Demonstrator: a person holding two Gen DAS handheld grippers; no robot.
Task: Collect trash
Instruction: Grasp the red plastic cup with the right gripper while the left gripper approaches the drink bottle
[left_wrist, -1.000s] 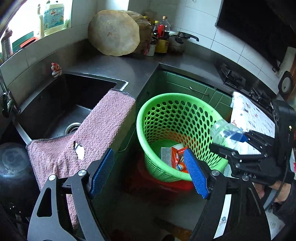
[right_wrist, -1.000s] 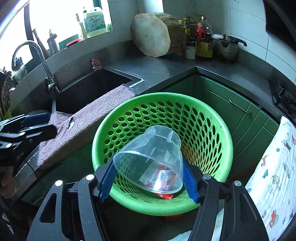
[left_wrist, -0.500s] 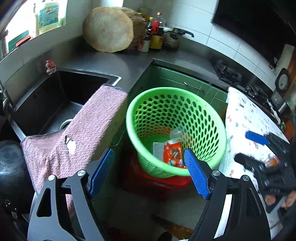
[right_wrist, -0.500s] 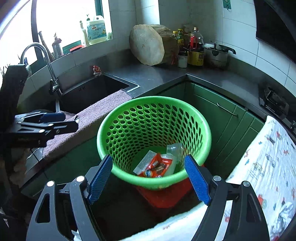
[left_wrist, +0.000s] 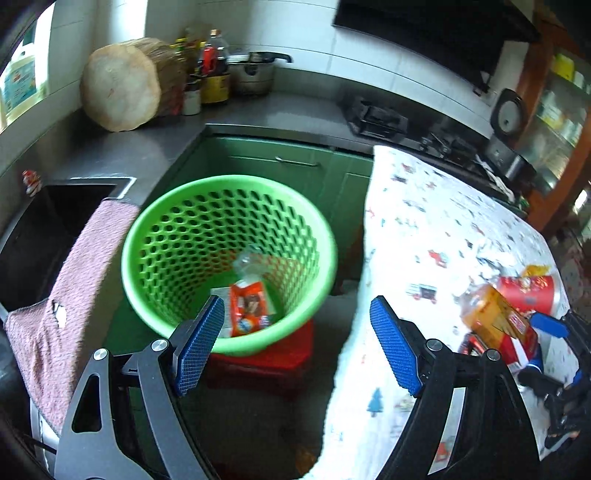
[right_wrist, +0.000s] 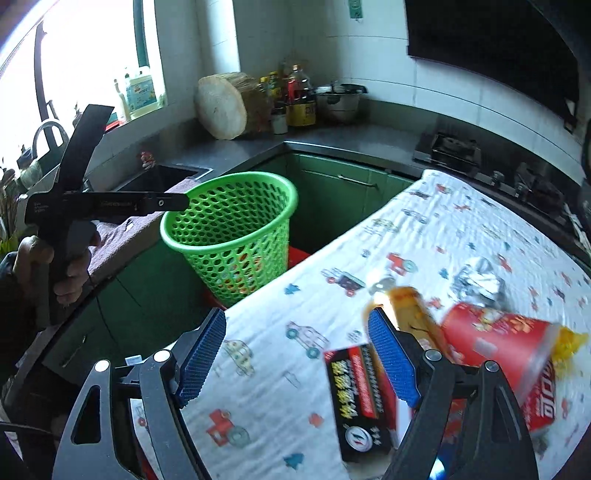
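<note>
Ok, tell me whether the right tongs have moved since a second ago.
Yes. The right tongs swung right, off the green basket and over the printed cloth, jaws now empty.

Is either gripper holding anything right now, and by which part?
No. The left gripper and the right gripper both stand open with nothing clamped between their pads.

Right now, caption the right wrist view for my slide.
Open right gripper hovers empty over a patterned cloth strewn with a black box, red cup and foil ball, green basket behind.
</note>
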